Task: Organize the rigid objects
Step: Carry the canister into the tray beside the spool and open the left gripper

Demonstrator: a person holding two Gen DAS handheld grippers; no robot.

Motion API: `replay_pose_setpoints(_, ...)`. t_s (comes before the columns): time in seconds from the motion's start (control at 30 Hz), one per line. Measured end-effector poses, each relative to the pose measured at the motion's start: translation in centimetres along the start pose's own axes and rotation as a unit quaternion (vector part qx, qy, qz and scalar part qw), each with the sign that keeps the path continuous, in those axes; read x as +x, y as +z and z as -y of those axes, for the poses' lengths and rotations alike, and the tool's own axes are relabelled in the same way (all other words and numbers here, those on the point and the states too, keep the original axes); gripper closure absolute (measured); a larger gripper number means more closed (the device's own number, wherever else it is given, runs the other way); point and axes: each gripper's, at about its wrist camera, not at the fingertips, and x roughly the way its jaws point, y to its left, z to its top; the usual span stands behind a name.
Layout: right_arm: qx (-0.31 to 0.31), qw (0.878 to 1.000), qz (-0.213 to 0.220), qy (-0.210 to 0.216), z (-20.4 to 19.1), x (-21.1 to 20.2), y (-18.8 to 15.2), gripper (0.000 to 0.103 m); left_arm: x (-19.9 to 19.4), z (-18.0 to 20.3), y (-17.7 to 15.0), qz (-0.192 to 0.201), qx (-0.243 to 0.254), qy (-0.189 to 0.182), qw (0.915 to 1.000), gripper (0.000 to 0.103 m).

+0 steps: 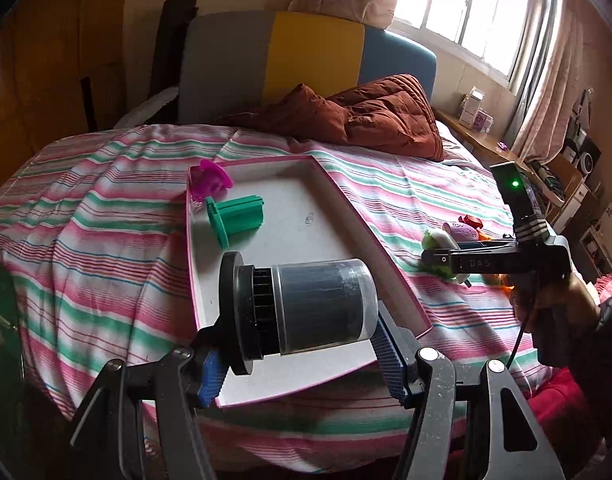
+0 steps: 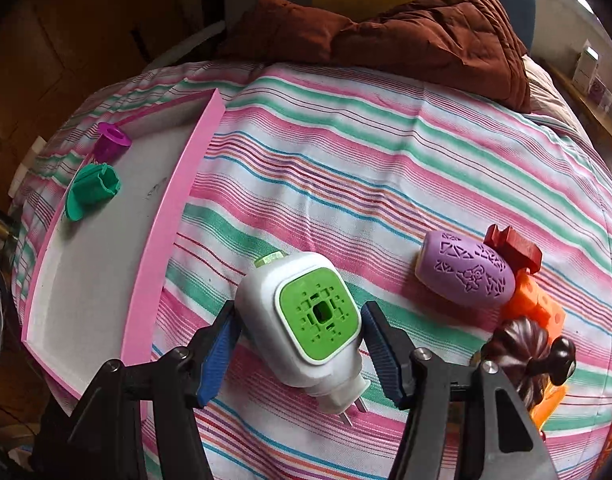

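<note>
In the left wrist view, the left gripper [image 1: 302,356] is about half open and clamped on a dark cylinder [image 1: 306,306] with a black flanged cap, one finger on each end, holding it sideways above the near end of a pink-rimmed tray [image 1: 385,264] that lies on the striped bedspread [image 1: 106,208]. 2 pieces already sit at the tray's far left corner: a green spool [image 1: 234,216] and, beyond it, a magenta piece [image 1: 212,178]. The right gripper [image 1: 445,260] shows at the right edge, over the loose pile. In the right wrist view, that gripper [image 2: 298,344] is also about half open, its blue pads [image 2: 222,340] pressed against the sides of a white plug-in device [image 2: 302,316] with a green face, which appears lifted just clear of the cloth, right of the tray [image 2: 174,216]. A purple oval [image 2: 465,272], a red block [image 2: 513,248], an orange piece [image 2: 533,304] and a dark brown knob [image 2: 521,344] are left on the bed to the right. The step in hand looks like carrying, with both loads bound for the tray. Next, the cylinder needs lowering onto bare tray floor near the spool before release, and the device must travel left over the rim.
</note>
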Motion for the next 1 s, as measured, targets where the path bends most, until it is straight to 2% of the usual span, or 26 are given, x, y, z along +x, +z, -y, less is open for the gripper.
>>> replay_pose_setpoints(0.13, 0.024, 0.999, 0.017, 0.023, 1.6, -0.5, -0.4, 0.041, -0.3, -0.1, -0.4, -0.002, -0.004, 0.011, 0.9999, 0.039)
replay_pose_setpoints(0.23, 0.039, 0.999, 0.014, 0.032, 2.3, -0.2, -0.6, 0.043, -0.2, -0.3, -0.6, -0.009, -0.013, 0.014, 0.9998, 0.039)
replay_pose_setpoints(0.37, 0.024, 1.000, 0.013, 0.011, 1.7, -0.2, -0.3, 0.047, 0.3, -0.6, -0.5, -0.017, -0.023, 0.015, 0.9995, 0.039)
replay_pose_setpoints(0.43, -0.001, 1.000, 0.014, -0.023, 0.9, -0.2, -0.3, 0.048, 0.6, -0.8, -0.2, -0.021, -0.034, 0.010, 0.9992, 0.039)
replay_pose_setpoints(0.63, -0.018, 1.000, 0.007, -0.024, 0.5, -0.1, -0.4, 0.048, 2.3, -1.1, 2.1, -0.026, -0.055, -0.001, 0.9982, 0.039)
replay_pose_setpoints(0.8, -0.017, 0.999, 0.010, -0.025, 0.7, -0.1, -0.5, 0.048, 3.9, -0.5, 4.4, -0.024, -0.033, 0.006, 0.9992, 0.039)
replay_pose_setpoints(0.9, -0.023, 0.999, 0.011, -0.028, 0.3, 0.0, -0.3, 0.048, 5.4, -0.3, 5.9, -0.031, -0.037, -0.008, 0.9988, 0.039)
replay_pose_setpoints(1.0, -0.021, 0.999, 0.010, -0.027, 0.3, 0.0, -0.2, 0.048, 7.5, 0.1, 7.5, -0.033, -0.030, -0.006, 0.9990, 0.039)
